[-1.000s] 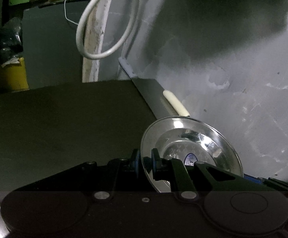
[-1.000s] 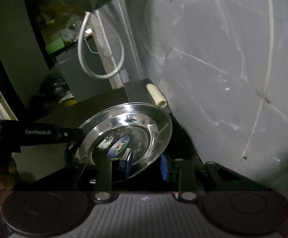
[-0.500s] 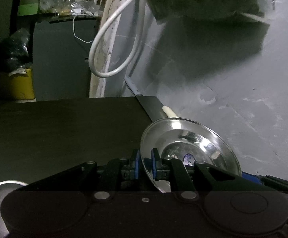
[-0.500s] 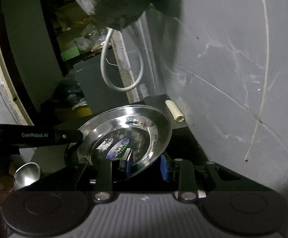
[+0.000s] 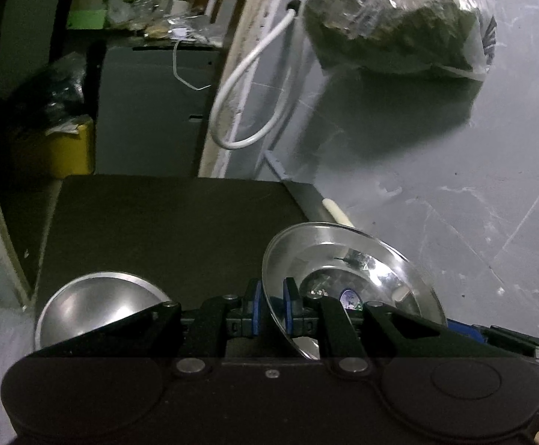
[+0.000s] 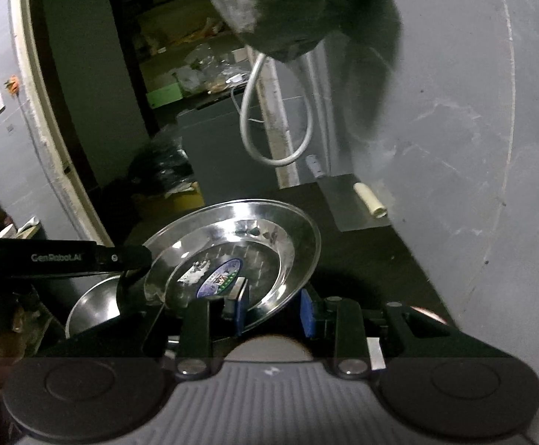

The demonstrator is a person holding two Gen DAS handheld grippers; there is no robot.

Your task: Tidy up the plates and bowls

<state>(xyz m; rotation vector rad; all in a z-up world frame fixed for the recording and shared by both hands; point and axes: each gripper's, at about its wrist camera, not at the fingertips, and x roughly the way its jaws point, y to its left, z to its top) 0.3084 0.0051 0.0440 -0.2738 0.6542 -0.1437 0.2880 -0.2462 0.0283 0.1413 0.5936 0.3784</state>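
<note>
Left tool (image 5: 271,302) pinching steel plate (image 5: 347,259) rim; right tool (image 6: 273,309) spread around opposite rim.

A shiny steel plate (image 5: 347,278) with a round blue label at its centre is hanging tilted above the dark counter, its near rim sitting between the blue pads of the left gripper (image 5: 271,309) and its opposite rim lying between the pads of the right gripper (image 6: 273,309). A steel bowl (image 5: 95,306) is resting upright on the counter, left of the left gripper's fingers.
</note>
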